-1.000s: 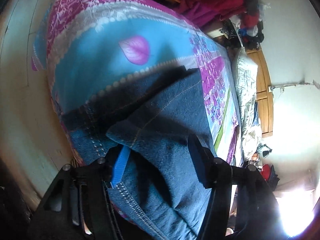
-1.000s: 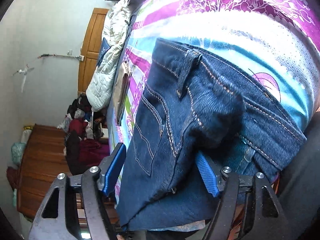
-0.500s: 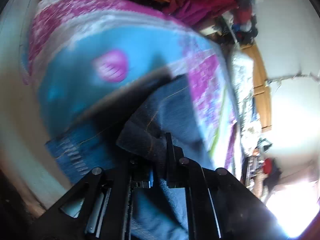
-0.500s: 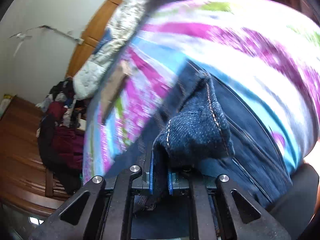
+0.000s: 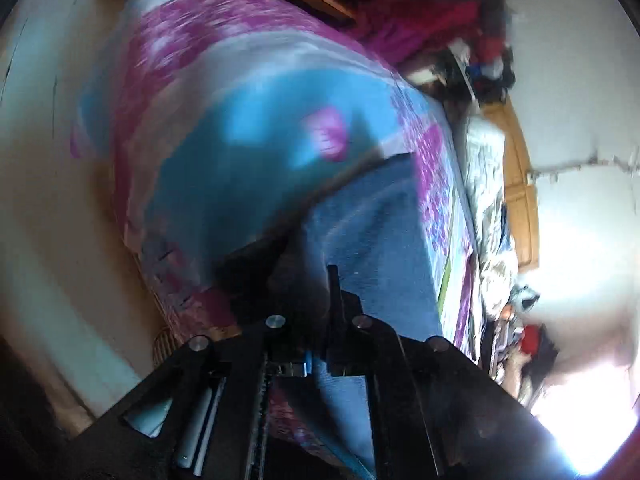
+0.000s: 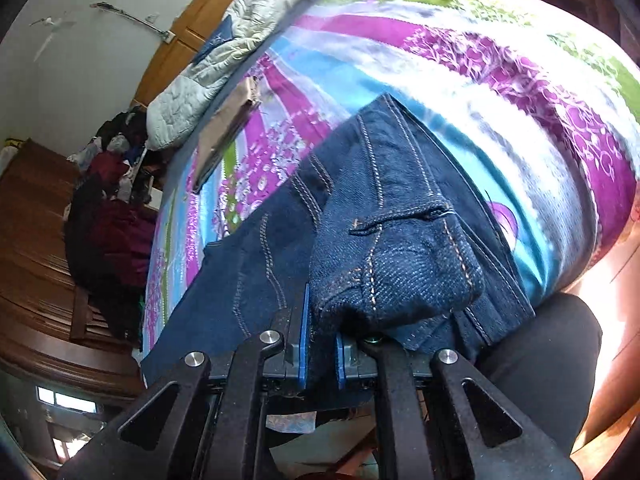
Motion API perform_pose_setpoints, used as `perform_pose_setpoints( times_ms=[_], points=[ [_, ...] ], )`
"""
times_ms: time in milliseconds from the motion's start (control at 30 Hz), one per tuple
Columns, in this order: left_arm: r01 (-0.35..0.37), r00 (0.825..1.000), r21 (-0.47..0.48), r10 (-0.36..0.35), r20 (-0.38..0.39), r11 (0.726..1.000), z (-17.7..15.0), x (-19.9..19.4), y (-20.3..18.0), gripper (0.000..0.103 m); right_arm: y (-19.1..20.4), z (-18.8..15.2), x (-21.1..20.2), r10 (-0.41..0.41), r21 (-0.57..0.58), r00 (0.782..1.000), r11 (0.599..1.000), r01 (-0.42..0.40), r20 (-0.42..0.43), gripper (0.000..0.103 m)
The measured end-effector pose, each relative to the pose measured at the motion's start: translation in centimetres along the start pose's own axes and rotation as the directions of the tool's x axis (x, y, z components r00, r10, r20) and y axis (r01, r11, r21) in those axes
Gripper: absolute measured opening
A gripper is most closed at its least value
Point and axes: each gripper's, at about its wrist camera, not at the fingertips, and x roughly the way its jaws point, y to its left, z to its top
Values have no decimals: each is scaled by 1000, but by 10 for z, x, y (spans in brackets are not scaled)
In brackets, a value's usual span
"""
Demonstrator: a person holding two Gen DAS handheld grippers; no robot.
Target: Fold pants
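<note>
your right gripper (image 6: 320,344) is clamped down to a narrow slot on a thick bunch of the jeans (image 6: 384,216), the blue pads (image 6: 303,336) pressing a wad of seamed denim that bulges up just in front of the fingers; it looks like the waistband or pocket end, though the bunching hides exactly which part. your left gripper (image 5: 320,316) is likewise pinched nearly closed with denim caught between its fingers, but that view is smeared with blur, so you cannot tell which edge of the jeans (image 5: 376,240) it has. from both tongs the pants run forward and away, lying flat on the striped bedsheet (image 6: 460,92) near the bed's close edge, with the long axis stretching away from you up the bed, toward the quilt (image 6: 224,52) piled at the headboard end. the fold, as i judge it, turns on that: each hand holds a near corner, the cloth lies ahead of you, so the held end must travel forward along the length to meet the far end. both grippers sit low at the bed's edge, tilted downward over the fabric, roughly level with one another and neither plainly nearer the far end. a dark trouser leg (image 6: 540,360) of yours stands just beside the right gripper. keep both grips even as you lift, or the denim may twist
</note>
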Motion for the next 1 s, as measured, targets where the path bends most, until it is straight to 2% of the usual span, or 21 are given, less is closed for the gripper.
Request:
perform_pose_setpoints(
  times_ms=[33, 100, 233, 400, 500, 600, 700, 833, 1000],
  points=[
    [15, 1000, -1, -15, 16, 1000, -2, -4, 0, 4, -4, 0, 2, 3, 9, 1000, 1000, -3, 3, 13],
    [-2, 1000, 28, 1, 19, 1000, -2, -8, -5, 4, -5, 3, 4, 3, -11, 1000, 1000, -3, -1, 13],
    [-36, 999, 104, 38, -14, 994, 3, -8, -17, 4, 1, 3, 3, -11, -57, 1000, 998, 10, -16, 13],
    [-112, 992, 173, 119, -30, 979, 1, 5, -25, 6, -16, -3, 8, -22, -46, 999, 999, 21, -28, 13],
    [-119, 992, 165, 126, -32, 979, 3, 8, -24, 7, -11, -5, -2, 5, -60, 1000, 998, -6, -16, 13],
    [-135, 989, 180, 144, -33, 974, 4, 7, -27, 8, -2, -12, -29, 77, -102, 997, 992, -74, 27, 13],
    [-146, 987, 186, 155, -34, 972, 4, 9, -27, 8, -16, -23, -32, 11, -107, 1000, 994, -12, -13, 13],
    [-139, 990, 154, 143, -16, 978, 3, 18, -29, 8, -46, -35, -8, -67, -61, 996, 996, 63, -64, 13],
    [-146, 988, 155, 152, -24, 977, 4, 18, -33, 8, -59, -31, 2, -79, -53, 995, 996, 76, -64, 17]
  ],
)
